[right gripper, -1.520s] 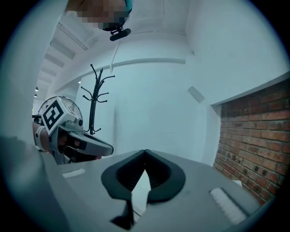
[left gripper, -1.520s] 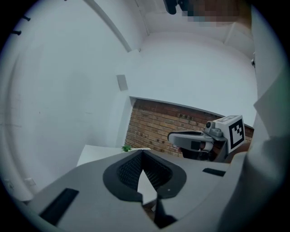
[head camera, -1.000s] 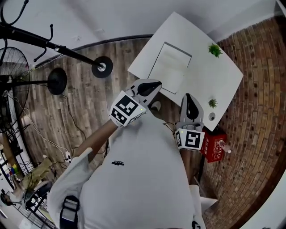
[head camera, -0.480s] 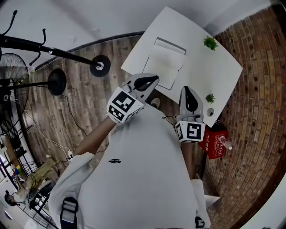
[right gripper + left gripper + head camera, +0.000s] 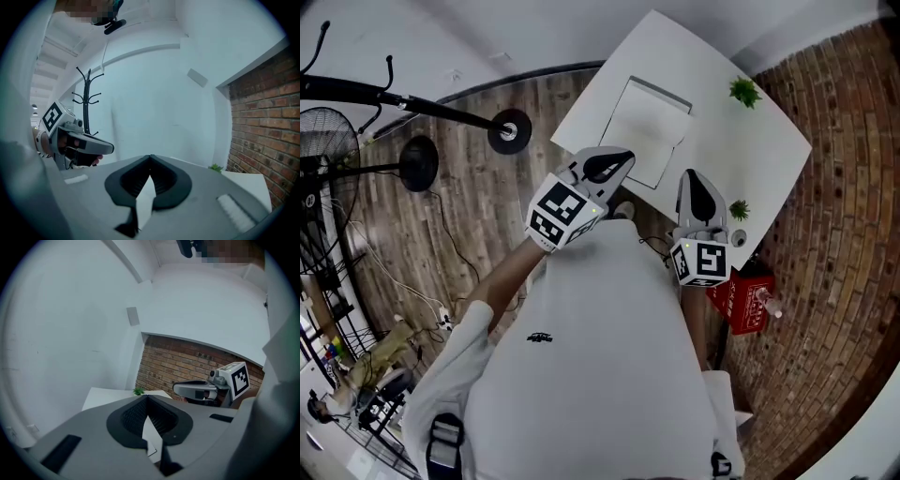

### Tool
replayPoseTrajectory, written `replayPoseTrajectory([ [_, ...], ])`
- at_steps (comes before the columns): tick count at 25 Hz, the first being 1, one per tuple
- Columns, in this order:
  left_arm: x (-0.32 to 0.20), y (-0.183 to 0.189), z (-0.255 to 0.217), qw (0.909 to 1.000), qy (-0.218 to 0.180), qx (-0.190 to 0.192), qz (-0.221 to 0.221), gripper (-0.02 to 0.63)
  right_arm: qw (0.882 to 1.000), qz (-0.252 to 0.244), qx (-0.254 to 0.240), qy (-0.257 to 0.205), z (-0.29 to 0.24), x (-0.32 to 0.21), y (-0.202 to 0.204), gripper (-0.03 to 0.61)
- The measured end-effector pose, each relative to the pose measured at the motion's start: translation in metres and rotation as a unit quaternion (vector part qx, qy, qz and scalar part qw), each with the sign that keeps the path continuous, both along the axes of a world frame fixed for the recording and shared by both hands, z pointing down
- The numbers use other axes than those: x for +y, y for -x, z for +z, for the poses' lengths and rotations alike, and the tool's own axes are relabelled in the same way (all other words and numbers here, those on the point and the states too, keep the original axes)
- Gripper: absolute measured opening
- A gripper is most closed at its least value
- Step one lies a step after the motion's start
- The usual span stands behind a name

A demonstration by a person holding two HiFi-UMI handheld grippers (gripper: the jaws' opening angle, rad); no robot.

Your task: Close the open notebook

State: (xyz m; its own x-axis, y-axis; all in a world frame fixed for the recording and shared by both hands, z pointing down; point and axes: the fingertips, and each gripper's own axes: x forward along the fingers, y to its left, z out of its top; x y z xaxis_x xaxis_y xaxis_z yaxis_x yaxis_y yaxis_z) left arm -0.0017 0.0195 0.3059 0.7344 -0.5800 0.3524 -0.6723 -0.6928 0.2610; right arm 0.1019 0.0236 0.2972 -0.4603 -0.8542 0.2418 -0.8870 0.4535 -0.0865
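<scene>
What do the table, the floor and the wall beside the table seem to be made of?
Table: smooth matte white top, probably laminate or painted board; no grain shows.
Floor: grey-brown planks with grain and seams, wood or wood-look vinyl, I cannot tell which.
Wall: rough red-brown brick with paler mortar lines.
</scene>
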Motion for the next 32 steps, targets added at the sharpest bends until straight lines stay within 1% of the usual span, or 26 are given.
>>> replayPoseTrajectory([
  [9, -0.014, -0.001, 0.024, 0.9995, 0.029, -0.006, -0.005, 0.009, 0.998, 0.011, -0.02, 0.057, 0.033, -0.013, -0.011, 0.011],
  [12, -0.016, -0.004, 0.033, 0.9992, 0.04, -0.008, -0.002, 0.009, 0.995, 0.021, -0.03, 0.088, 0.052, -0.012, -0.017, 0.012],
  [15, -0.018, -0.008, 0.041, 0.9988, 0.047, -0.011, 0.003, 0.009, 0.991, 0.033, -0.052, 0.118, 0.071, -0.009, -0.022, 0.013],
  [17, -0.017, -0.009, 0.049, 0.9985, 0.052, -0.016, 0.005, 0.009, 0.988, 0.038, -0.064, 0.135, 0.083, -0.005, -0.023, 0.036],
  [19, -0.015, -0.011, 0.058, 0.998, 0.059, -0.023, 0.007, 0.009, 0.986, 0.043, -0.065, 0.148, 0.094, -0.001, -0.026, 0.061],
  [25, -0.008, -0.012, 0.078, 0.9961, 0.079, -0.036, 0.017, 0.009, 0.981, 0.05, -0.074, 0.174, 0.119, 0.005, -0.026, 0.08],
  [29, -0.006, -0.013, 0.087, 0.995, 0.09, -0.038, 0.023, 0.009, 0.974, 0.057, -0.092, 0.199, 0.138, 0.007, -0.025, 0.102],
  [32, -0.004, -0.017, 0.092, 0.9945, 0.093, -0.04, 0.028, 0.009, 0.963, 0.064, -0.122, 0.231, 0.157, 0.011, -0.026, 0.118],
])
